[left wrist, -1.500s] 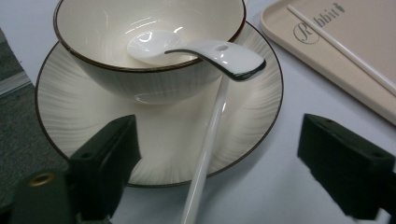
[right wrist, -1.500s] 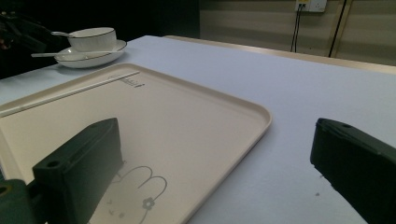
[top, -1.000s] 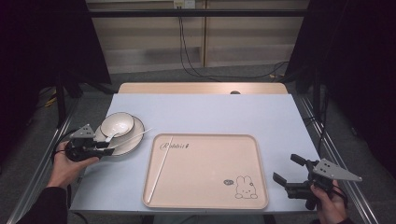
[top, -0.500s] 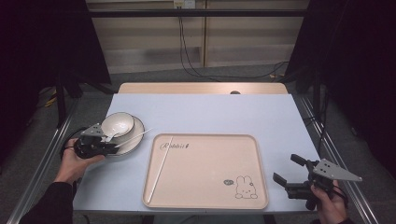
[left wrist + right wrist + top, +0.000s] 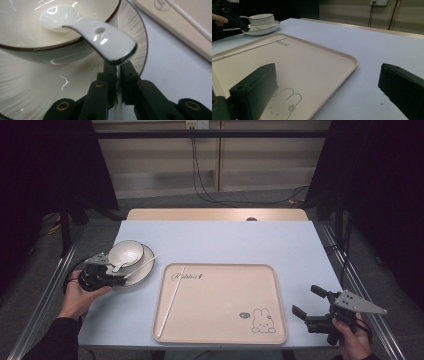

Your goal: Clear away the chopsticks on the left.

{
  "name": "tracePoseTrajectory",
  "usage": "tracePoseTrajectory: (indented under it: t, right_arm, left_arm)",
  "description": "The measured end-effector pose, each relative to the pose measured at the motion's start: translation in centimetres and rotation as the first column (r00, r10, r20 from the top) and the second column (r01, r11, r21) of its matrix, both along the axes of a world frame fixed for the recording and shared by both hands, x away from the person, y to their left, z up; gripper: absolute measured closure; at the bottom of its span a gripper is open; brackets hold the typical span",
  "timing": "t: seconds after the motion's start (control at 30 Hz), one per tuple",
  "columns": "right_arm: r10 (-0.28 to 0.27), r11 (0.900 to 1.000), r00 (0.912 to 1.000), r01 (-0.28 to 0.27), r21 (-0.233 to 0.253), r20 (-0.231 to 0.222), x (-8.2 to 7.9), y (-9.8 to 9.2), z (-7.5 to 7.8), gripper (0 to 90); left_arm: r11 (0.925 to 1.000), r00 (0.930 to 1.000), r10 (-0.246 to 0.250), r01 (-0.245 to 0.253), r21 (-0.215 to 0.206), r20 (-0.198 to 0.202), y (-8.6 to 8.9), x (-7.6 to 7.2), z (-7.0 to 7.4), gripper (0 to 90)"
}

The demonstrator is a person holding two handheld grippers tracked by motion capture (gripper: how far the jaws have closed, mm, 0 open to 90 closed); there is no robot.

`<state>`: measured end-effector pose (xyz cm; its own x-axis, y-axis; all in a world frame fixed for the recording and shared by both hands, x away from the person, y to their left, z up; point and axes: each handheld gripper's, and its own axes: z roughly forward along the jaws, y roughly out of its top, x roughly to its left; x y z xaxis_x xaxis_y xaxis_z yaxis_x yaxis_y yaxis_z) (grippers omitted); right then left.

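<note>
Between my left gripper's [image 5: 117, 75] jaws sits the rim of the plate [image 5: 37, 95], clamped edge-on. Just above the fingertips, the ceramic spoon [image 5: 100, 37] overhangs from the bowl [image 5: 37, 50] stacked on that plate. Step in hand: securing the plate. Next move, as I judge it: lift level and carry toward the tray [image 5: 220, 330]. My right gripper [image 5: 312, 312] stands with jaws apart, idle beside the tray's corner.

Bowl [image 5: 125, 254]: on plate [image 5: 141, 272], counter's [image 5: 220, 237] left.
Spoon [image 5: 90, 30]: in bowl.
Tray [image 5: 220, 302]: right of plate.
Chopstick [image 5: 171, 300]: on tray's left.
</note>
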<state>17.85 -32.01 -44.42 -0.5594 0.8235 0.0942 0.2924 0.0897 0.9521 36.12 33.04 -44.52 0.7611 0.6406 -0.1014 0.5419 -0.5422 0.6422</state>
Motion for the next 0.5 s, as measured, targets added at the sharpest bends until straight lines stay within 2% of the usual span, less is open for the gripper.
tracePoseTrajectory:
  t: [0.03,0.07,0.23,0.27,0.37,0.5]
  right_arm:
    - [0.000,1.000,1.0000,0.000,-0.001,0.001,0.0,0.0,0.0,1.6]
    - [0.000,1.000,1.0000,0.000,-0.001,0.001,0.0,0.0,0.0,1.6]
    - [-0.001,1.000,1.0000,0.001,0.000,0.003,0.0,0.0,0.0,1.6]
    - [0.000,1.000,1.0000,0.000,0.001,0.003,0.0,0.0,0.0,1.6]
    - [0.001,1.000,1.0000,-0.001,0.003,-0.001,0.0,0.0,0.0,1.6]
    - [0.001,1.000,1.0000,-0.001,-0.003,0.003,0.0,0.0,0.0,1.6]
  left_arm:
    - [1.0000,1.0000,0.002,-0.002,-0.010,-0.008,-0.1,-0.1,0.0,84.8]
    - [1.0000,1.0000,-0.003,0.003,0.003,-0.007,-0.2,-0.1,0.2,84.8]
    - [0.9995,1.0000,0.005,-0.005,-0.032,-0.001,-0.7,-0.6,0.8,84.9]
    - [0.9994,0.9996,0.018,-0.017,-0.031,0.024,-0.8,-0.8,1.0,84.9]
    - [0.9960,0.9987,0.046,-0.044,-0.078,0.022,-1.0,-1.3,1.3,84.9]
    - [0.9934,0.9975,0.062,-0.058,-0.098,0.034,-1.4,-2.2,1.7,84.9]
